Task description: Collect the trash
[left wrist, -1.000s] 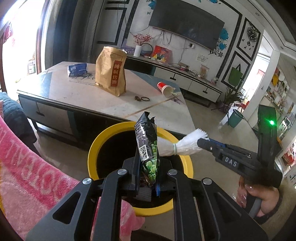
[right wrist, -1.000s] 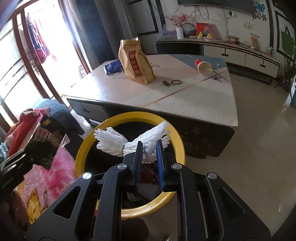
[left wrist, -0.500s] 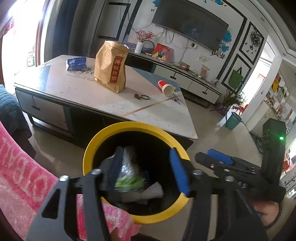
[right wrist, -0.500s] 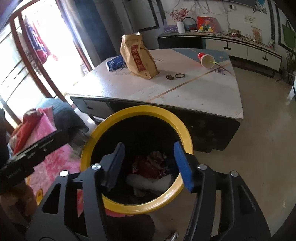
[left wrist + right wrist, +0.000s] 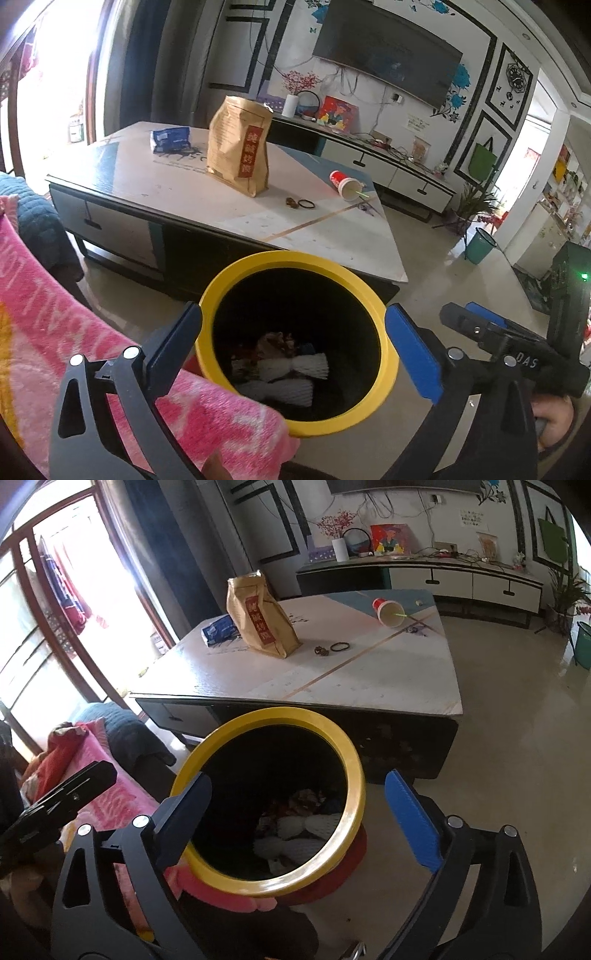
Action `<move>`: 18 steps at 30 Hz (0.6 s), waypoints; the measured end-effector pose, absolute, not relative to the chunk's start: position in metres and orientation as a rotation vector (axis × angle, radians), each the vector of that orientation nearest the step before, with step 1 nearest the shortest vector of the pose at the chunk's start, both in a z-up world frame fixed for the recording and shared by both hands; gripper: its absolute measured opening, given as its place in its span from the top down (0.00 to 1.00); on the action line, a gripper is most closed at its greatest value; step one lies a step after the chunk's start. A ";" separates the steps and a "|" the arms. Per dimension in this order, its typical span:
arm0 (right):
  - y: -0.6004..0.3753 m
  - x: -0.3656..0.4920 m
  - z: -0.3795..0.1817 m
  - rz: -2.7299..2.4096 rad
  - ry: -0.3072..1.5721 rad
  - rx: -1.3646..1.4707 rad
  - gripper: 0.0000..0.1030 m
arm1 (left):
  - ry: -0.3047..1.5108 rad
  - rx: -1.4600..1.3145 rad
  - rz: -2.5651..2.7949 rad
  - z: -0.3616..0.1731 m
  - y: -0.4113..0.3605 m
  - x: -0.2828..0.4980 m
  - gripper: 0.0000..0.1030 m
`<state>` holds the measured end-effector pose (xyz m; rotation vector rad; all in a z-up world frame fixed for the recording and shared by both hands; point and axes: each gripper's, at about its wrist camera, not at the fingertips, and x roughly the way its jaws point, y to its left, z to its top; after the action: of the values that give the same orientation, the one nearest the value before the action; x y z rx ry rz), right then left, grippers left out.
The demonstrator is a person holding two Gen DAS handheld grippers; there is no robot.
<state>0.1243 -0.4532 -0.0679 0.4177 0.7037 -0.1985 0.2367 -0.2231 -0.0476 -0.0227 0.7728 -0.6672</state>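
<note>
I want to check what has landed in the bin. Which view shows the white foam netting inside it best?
The left wrist view: it looks almost straight down into the yellow-rimmed bin, so the white foam netting lies fully exposed. In the right wrist view the netting is partly cut off by the bin's near rim.

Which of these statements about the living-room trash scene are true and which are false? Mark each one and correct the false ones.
1. The red paper cup lies on its side on the table. True.
2. The brown paper bag lies flat on the floor. False: it stands upright on the table.
3. The yellow-rimmed bin already holds white foam netting. True.
4. The left gripper grips a snack wrapper. False: its jaws are opening, with nothing between them.
5. The blue packet is inside the bin. False: it lies on the table, behind the bag.
6. A black ring lies on the tabletop. True.
</note>
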 end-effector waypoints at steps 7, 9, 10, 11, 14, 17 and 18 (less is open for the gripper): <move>-0.436 0.119 -0.055 -0.162 0.654 0.385 0.11 | 0.744 -0.010 -0.620 -0.039 -0.202 0.222 0.06; -0.430 0.116 -0.052 -0.156 0.636 0.379 0.11 | 0.734 -0.014 -0.602 -0.036 -0.193 0.217 0.06; -0.426 0.114 -0.050 -0.151 0.624 0.376 0.11 | 0.730 -0.017 -0.594 -0.035 -0.189 0.214 0.06; -0.423 0.112 -0.048 -0.148 0.615 0.372 0.11 | 0.725 -0.021 -0.586 -0.034 -0.184 0.212 0.06; -0.412 0.108 -0.043 -0.131 0.586 0.350 0.11 | 0.715 -0.036 -0.557 -0.030 -0.168 0.202 0.06; -0.399 0.103 -0.040 -0.113 0.561 0.322 0.11 | 0.706 -0.047 -0.532 -0.028 -0.154 0.192 0.06; -0.394 0.101 -0.038 -0.104 0.550 0.309 0.11 | 0.704 -0.049 -0.519 -0.028 -0.148 0.189 0.06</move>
<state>0.1006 -0.3937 -0.0385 0.3092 0.5496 -0.1036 0.1885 -0.1481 -0.0276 -0.0494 0.7035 -0.5195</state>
